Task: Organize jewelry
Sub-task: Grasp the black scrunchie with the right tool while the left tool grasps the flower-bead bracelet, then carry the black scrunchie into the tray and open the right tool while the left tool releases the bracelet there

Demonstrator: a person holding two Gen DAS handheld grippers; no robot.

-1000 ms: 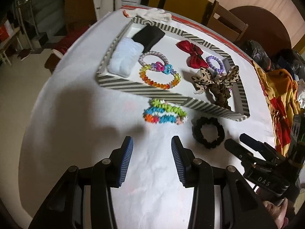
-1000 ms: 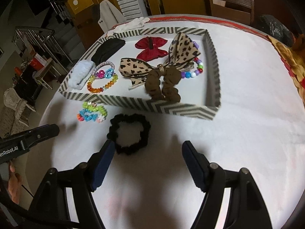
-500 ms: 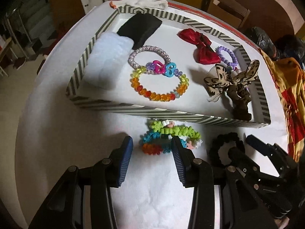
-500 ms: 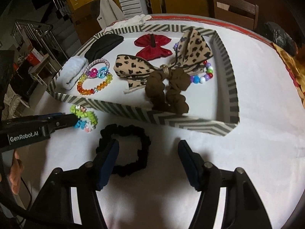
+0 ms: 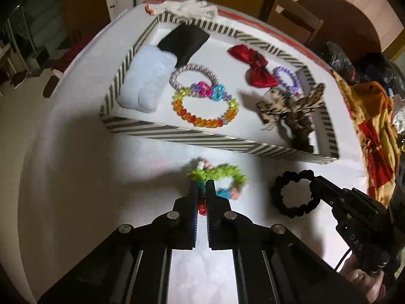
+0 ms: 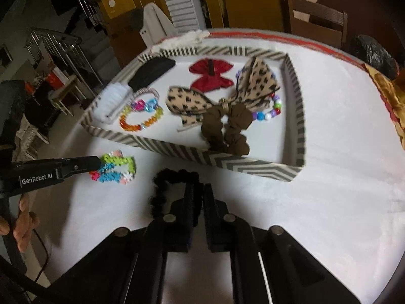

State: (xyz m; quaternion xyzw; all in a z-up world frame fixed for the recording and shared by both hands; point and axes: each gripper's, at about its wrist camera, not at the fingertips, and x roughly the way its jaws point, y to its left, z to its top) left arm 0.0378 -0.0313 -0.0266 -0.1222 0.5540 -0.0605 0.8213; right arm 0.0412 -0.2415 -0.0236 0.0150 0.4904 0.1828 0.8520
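On the white table (image 5: 76, 177), just outside the striped tray (image 5: 202, 139), the left gripper (image 5: 201, 185) pinches the multicoloured bracelet (image 5: 222, 177); at its 3 o'clock, the right gripper (image 6: 200, 190) clamps the black scrunchie (image 6: 167, 179).

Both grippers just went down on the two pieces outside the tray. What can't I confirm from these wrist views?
- Left wrist view: where the left gripper meets the colourful bracelet is blurred and covered by its fingers.
- Right wrist view: the near side of the black scrunchie is hidden under the right gripper.
- Both views: neither shows whether either piece has left the tablecloth.
- Left wrist view: the purple bracelet in the striped tray is partly behind the leopard bow.
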